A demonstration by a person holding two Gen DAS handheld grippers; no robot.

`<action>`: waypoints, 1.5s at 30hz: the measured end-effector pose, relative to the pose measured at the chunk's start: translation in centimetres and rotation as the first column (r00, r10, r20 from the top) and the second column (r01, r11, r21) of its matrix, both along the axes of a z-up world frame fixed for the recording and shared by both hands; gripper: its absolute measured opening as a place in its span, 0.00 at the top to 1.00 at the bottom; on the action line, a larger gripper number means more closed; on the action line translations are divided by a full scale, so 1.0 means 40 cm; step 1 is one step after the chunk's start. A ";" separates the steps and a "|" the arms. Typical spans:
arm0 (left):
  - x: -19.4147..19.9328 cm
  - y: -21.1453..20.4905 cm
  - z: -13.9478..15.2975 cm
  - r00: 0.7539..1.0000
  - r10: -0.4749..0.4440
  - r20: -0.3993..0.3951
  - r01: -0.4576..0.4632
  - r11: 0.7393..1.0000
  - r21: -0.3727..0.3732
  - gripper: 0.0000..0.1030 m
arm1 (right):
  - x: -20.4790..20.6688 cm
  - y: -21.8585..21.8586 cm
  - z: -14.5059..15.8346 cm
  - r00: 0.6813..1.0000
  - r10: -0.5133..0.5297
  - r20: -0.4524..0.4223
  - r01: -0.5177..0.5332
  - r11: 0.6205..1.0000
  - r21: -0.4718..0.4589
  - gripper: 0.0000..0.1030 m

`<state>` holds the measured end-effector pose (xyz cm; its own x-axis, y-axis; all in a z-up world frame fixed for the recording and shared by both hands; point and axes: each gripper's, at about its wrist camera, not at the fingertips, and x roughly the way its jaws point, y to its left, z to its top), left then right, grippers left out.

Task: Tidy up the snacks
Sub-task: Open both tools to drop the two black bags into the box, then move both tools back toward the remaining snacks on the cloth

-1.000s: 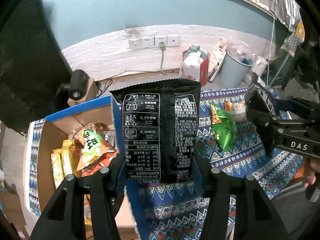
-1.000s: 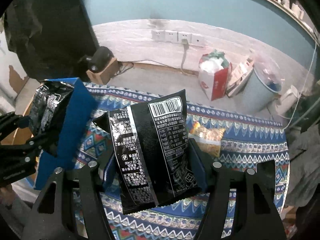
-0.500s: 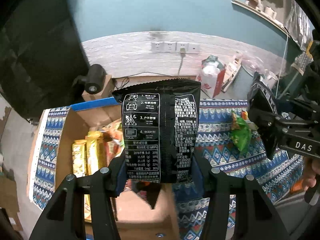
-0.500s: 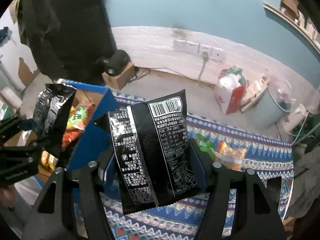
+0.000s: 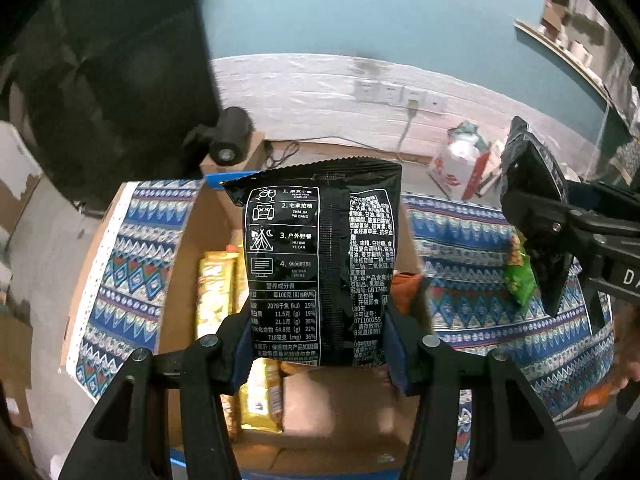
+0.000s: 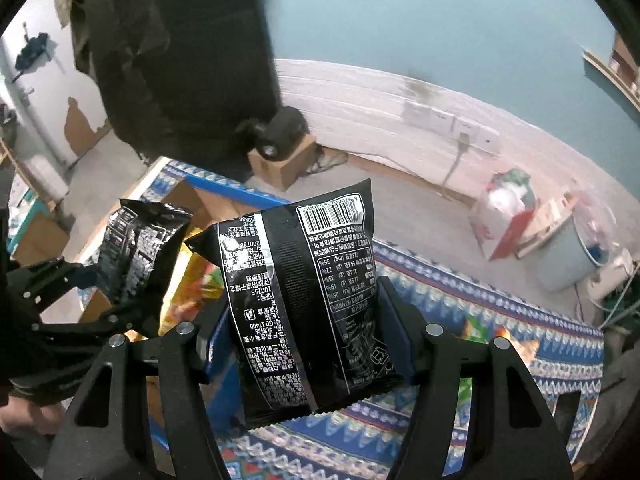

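Two black snack bags, one per tongs. Left tongs [image 5: 320, 356] partly closed, pinching the lower end of an upright black bag [image 5: 320, 264], nutrition table facing the camera, held above an open cardboard box [image 5: 180, 272] with a blue rim. Inside the box, gold packets [image 5: 214, 292] standing along the left wall and an orange packet [image 5: 406, 296] at the right. Right tongs [image 6: 308, 348] likewise partly closed, clamped on a second black bag [image 6: 304, 292], barcode uppermost and tilted slightly left, hanging over the patterned blue cloth [image 6: 480, 312] just beside the box. Green snack bag [image 5: 518, 284] lying on the cloth farther right, near the right tongs. Small black camera [image 5: 230, 140] on a carton beyond the counter.
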<state>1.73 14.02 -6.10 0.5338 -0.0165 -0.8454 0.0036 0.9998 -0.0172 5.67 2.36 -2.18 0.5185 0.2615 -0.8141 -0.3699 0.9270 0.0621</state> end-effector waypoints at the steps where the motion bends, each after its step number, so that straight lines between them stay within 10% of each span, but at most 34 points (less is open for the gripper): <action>1: -0.001 0.016 -0.004 1.000 0.015 -0.003 -0.015 1.000 0.001 0.46 | 0.003 0.015 -0.001 1.000 0.007 0.000 -0.007 1.000 -0.001 0.38; 24: 0.010 0.171 -0.071 0.983 0.159 -0.091 -0.155 0.987 0.046 0.43 | 0.079 0.272 -0.102 0.985 0.128 -0.111 -0.129 0.992 -0.006 0.37; 45: 0.040 0.088 -0.051 0.990 0.111 -0.089 -0.114 0.993 -0.034 0.26 | 0.073 0.151 -0.057 0.994 0.086 -0.063 -0.089 0.995 -0.038 0.23</action>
